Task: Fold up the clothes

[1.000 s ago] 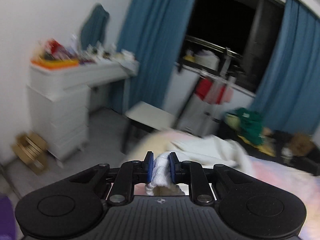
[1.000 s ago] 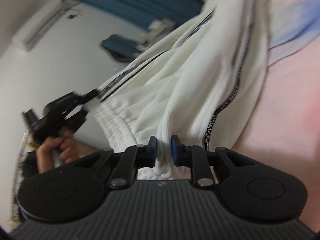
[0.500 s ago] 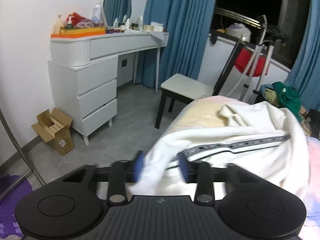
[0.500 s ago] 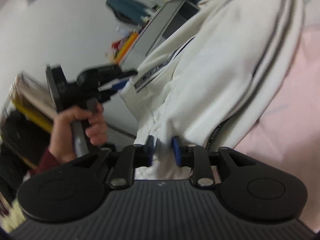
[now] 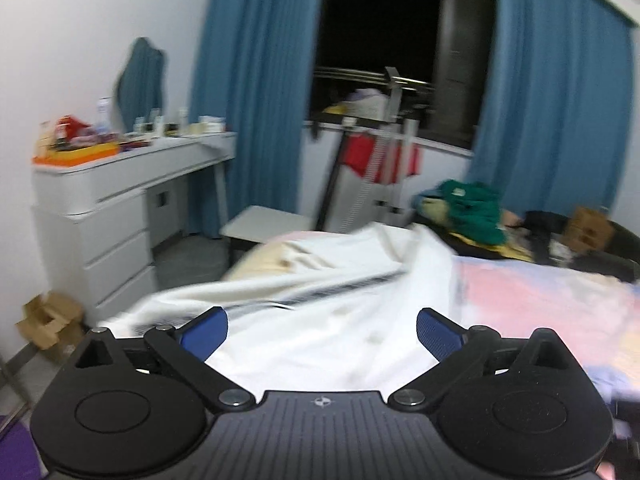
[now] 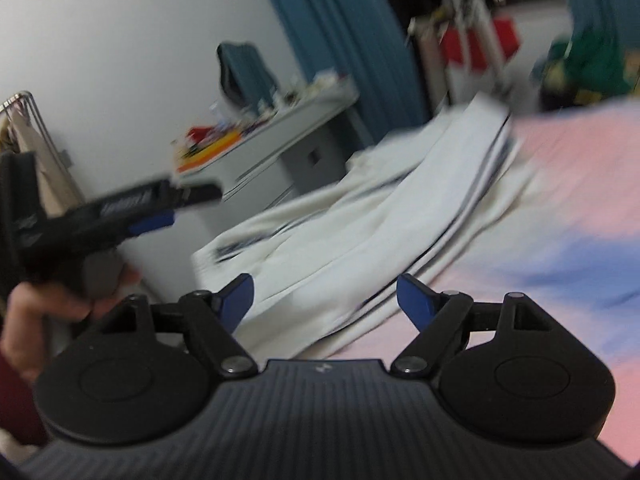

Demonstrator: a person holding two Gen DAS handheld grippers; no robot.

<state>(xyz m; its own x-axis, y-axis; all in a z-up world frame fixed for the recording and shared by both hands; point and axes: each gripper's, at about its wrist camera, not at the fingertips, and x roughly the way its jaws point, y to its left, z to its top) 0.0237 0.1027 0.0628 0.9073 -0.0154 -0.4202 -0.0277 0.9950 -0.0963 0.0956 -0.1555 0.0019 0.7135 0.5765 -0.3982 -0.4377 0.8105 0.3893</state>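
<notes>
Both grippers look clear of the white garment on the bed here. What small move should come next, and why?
Probably bring one gripper down to the near edge of the white striped garment for the next fold. Both the left gripper and the right gripper are opening with nothing pinched, and the garment lies long and rumpled across the pink bedsheet, not yet compact.

No lettering is legible (motion blur throughout).

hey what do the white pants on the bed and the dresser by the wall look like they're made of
White pants: soft knit, probably cotton fleece; matte, drapes in loose folds, woven dark stripe tape. White dresser: likely painted wood or laminate; smooth, faintly glossy flat drawer fronts. Blur leaves both uncertain.
</notes>
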